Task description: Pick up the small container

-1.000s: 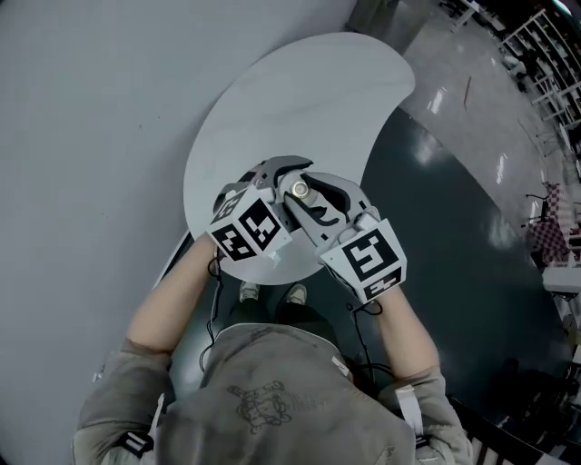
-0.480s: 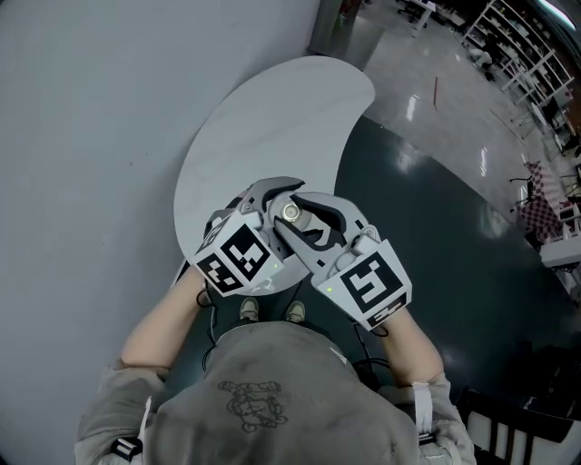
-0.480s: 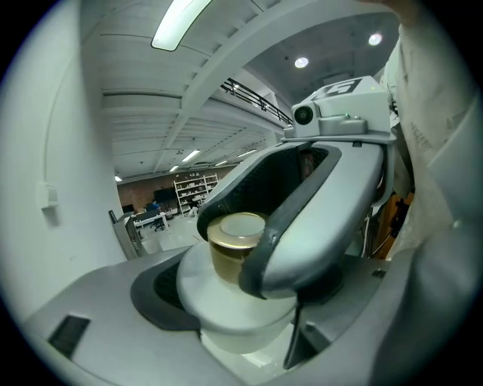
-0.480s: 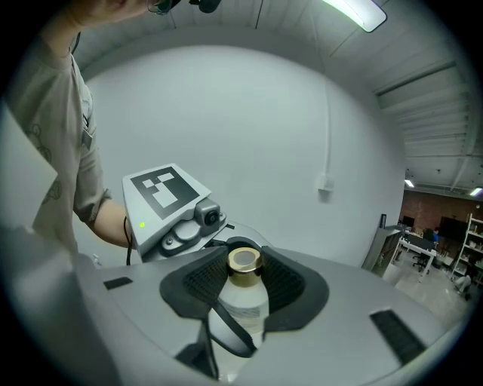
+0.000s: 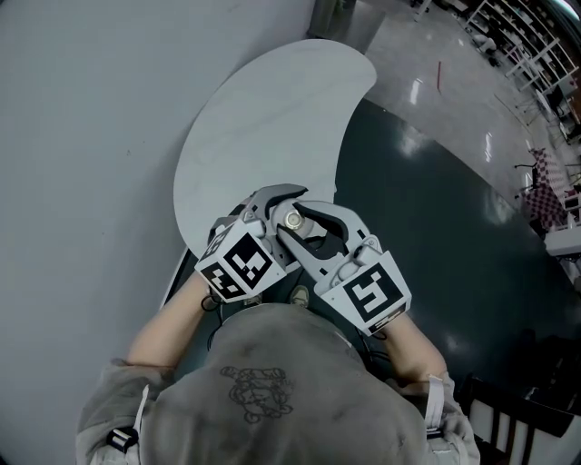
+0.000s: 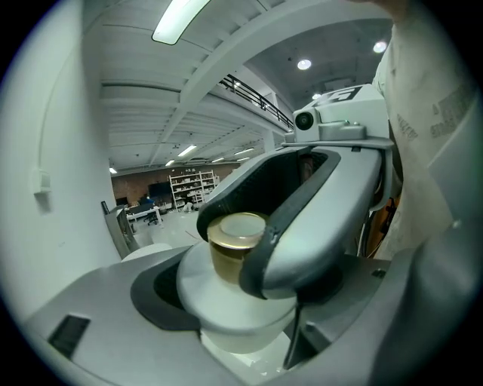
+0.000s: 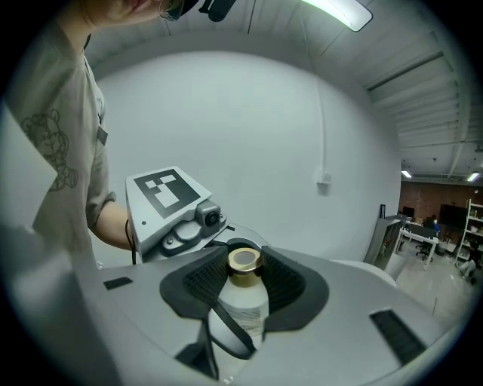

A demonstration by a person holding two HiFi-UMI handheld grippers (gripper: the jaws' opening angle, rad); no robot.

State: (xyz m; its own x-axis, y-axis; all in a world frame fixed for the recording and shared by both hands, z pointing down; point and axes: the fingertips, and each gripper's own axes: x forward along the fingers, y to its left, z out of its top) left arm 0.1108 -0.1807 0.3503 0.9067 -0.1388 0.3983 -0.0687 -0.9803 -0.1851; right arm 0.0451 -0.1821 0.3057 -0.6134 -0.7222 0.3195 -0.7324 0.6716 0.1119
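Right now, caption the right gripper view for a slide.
The right gripper clasps the gold-capped small container before a white wall.

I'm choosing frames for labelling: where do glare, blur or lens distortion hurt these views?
Head view: bright glare streaks on the glossy floor; the gold-capped bottle is small but sharp. Left gripper view: strong fisheye bending, black corners, blown-out ceiling lamp, soft close foreground. Right gripper view: same fisheye, overexposed strip light, bottle fairly crisp.
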